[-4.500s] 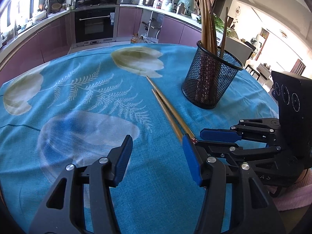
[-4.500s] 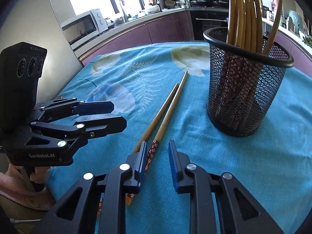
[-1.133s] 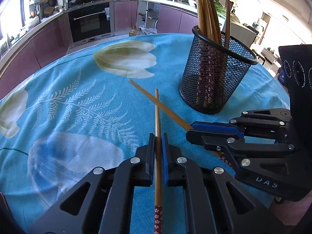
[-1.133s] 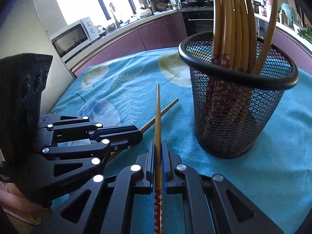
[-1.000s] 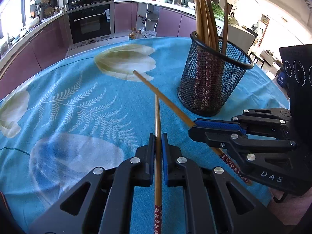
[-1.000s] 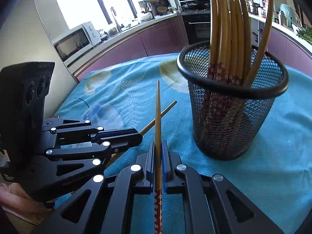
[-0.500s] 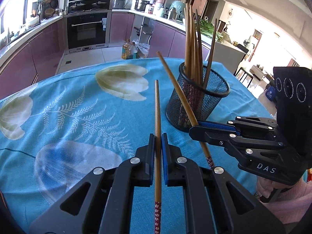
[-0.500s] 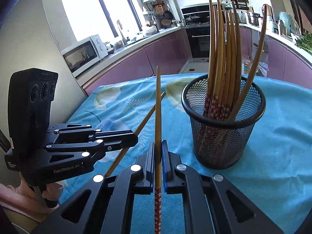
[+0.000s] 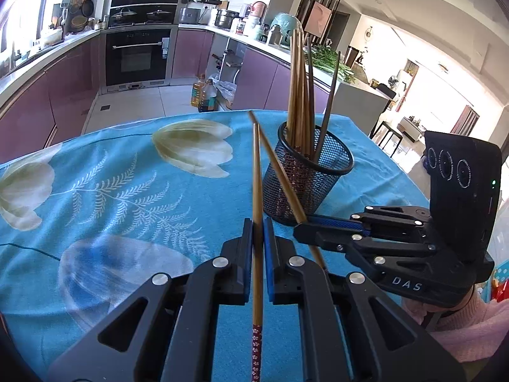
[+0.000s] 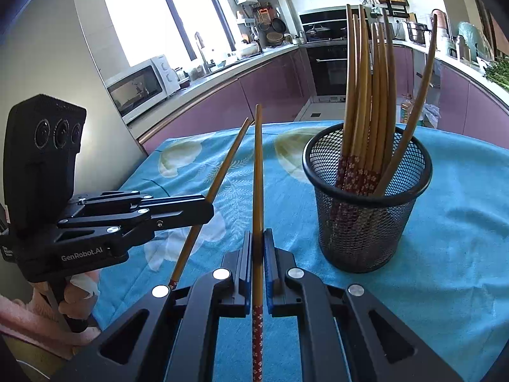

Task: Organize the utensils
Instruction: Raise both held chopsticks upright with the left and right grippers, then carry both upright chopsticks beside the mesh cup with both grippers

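Observation:
My left gripper (image 9: 258, 226) is shut on a wooden chopstick (image 9: 257, 184) that points forward, lifted above the table. My right gripper (image 10: 258, 237) is shut on a second chopstick (image 10: 257, 172), also lifted. Each gripper shows in the other's view: the right one (image 9: 302, 226) at right holding its chopstick (image 9: 280, 178), the left one (image 10: 203, 207) at left holding its chopstick (image 10: 219, 178). A black mesh holder (image 9: 310, 178) with several chopsticks stands on the table, ahead and to the right of both grippers; it also shows in the right wrist view (image 10: 366, 216).
The table wears a blue cloth with white flowers (image 9: 127, 184). Its far edge (image 9: 159, 117) drops to a kitchen floor. Purple cabinets and an oven (image 9: 136, 60) stand beyond. A microwave (image 10: 140, 86) sits on the counter at left.
Both grippers closed on the two chopsticks that lay on the cloth and have lifted them up. The holder now looks lower and farther away.

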### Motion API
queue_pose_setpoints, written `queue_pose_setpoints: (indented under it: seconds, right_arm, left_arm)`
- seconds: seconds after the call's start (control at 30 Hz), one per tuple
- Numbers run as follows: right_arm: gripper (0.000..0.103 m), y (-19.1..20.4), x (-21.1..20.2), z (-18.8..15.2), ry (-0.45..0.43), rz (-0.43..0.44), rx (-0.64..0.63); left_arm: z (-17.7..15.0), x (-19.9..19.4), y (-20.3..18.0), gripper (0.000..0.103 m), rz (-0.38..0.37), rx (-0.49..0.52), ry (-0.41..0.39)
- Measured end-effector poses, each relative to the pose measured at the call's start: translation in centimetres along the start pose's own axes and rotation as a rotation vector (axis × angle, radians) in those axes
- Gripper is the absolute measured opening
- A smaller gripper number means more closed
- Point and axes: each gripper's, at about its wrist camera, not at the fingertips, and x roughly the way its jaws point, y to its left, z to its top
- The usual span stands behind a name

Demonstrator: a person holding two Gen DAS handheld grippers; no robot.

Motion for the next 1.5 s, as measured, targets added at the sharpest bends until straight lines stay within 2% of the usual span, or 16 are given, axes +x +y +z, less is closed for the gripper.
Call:
queue_pose_setpoints:
  seconds: [0.47, 0.67, 1.5]
  right_arm:
    - [0.006, 0.9, -0.9, 0.0, -0.043, 0.018, -0.028]
    - [0.006, 0.7, -1.4, 0.2, -0.058, -0.001, -0.026]
    - [0.006, 0.0, -4.3, 0.5, -0.146, -0.041, -0.022]
  left_arm:
    - [0.0, 0.7, -0.8, 0.008, -0.016, 0.03, 0.024]
    - [0.1, 0.8, -1.1, 0.008, -0.014, 0.036, 0.022]
    - [1.0, -1.0, -2.2, 0.008, -0.028, 0.056, -0.035]
